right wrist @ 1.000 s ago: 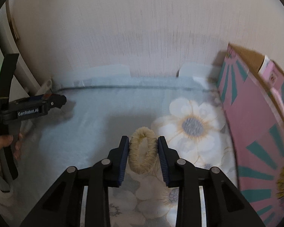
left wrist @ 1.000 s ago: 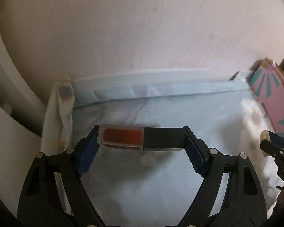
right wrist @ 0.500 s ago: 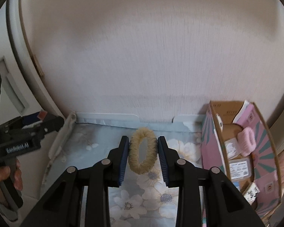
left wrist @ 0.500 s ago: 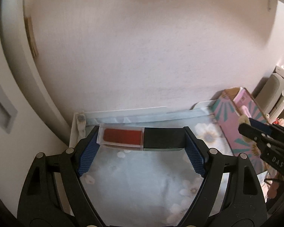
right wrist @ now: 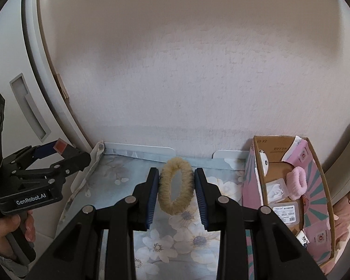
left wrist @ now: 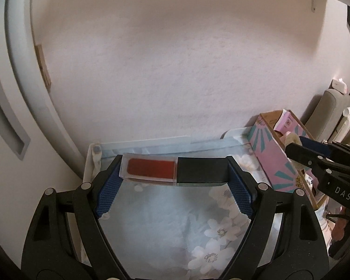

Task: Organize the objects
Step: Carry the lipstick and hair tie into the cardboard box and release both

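My left gripper (left wrist: 173,175) is shut on a small flat case (left wrist: 173,171), half clear with a red pad, half black, held crosswise high above the floral cloth (left wrist: 165,224). It also shows at the left of the right wrist view (right wrist: 60,148). My right gripper (right wrist: 176,184) is shut on a fuzzy beige hair tie (right wrist: 175,184), held above the cloth. In the left wrist view it (left wrist: 298,143) hovers over the pink cardboard box (left wrist: 275,158). The open box (right wrist: 289,196) holds a pink scrunchie (right wrist: 297,185) and small packets.
A white textured wall (right wrist: 186,81) stands right behind the table. A white cabinet with a recessed handle (right wrist: 28,109) is at the left. A grey chair back (left wrist: 331,109) stands beyond the box at the right.
Both grippers have risen well above the cloth with their objects still held. The right gripper has moved over the pink box, whose open inside has come into view.
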The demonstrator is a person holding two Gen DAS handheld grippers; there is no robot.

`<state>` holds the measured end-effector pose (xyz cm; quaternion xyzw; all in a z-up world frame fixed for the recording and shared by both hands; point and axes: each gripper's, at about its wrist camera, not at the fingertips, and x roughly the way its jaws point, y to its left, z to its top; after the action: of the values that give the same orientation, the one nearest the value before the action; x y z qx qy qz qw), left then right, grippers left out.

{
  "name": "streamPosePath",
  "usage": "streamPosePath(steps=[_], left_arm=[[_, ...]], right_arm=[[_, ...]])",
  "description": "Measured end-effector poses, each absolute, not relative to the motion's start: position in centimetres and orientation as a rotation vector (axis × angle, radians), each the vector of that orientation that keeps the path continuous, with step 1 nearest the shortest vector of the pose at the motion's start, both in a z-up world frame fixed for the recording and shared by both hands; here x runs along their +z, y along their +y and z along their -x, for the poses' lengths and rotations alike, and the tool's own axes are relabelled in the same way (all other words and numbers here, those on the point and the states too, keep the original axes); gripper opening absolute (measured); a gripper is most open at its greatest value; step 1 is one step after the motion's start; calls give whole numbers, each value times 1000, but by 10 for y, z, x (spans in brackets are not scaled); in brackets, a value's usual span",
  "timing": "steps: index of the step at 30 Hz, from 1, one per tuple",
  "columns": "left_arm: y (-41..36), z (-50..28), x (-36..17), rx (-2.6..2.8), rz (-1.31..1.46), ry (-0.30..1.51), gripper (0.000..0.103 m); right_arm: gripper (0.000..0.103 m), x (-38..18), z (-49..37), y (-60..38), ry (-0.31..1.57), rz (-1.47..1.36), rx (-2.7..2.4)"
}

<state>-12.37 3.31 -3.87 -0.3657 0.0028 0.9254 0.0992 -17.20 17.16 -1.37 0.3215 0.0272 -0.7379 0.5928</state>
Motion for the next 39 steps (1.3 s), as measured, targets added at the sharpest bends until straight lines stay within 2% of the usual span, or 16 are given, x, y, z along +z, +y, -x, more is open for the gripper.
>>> streamPosePath(steps=[9, 18, 28, 39], left_arm=[[75, 134, -22, 2658, 1019, 65, 82], [160, 162, -13, 2468, 962, 109, 82], [263, 186, -38, 2241, 978, 188, 82], [333, 221, -84, 2102, 1080, 276, 82]], right_arm=[[29, -17, 208, 198, 10, -772, -1781], [29, -38, 264, 244, -40, -857, -1908], [29, -78, 308, 273, -33, -984, -1989], [29, -119, 329, 263, 12, -1099, -1956]])
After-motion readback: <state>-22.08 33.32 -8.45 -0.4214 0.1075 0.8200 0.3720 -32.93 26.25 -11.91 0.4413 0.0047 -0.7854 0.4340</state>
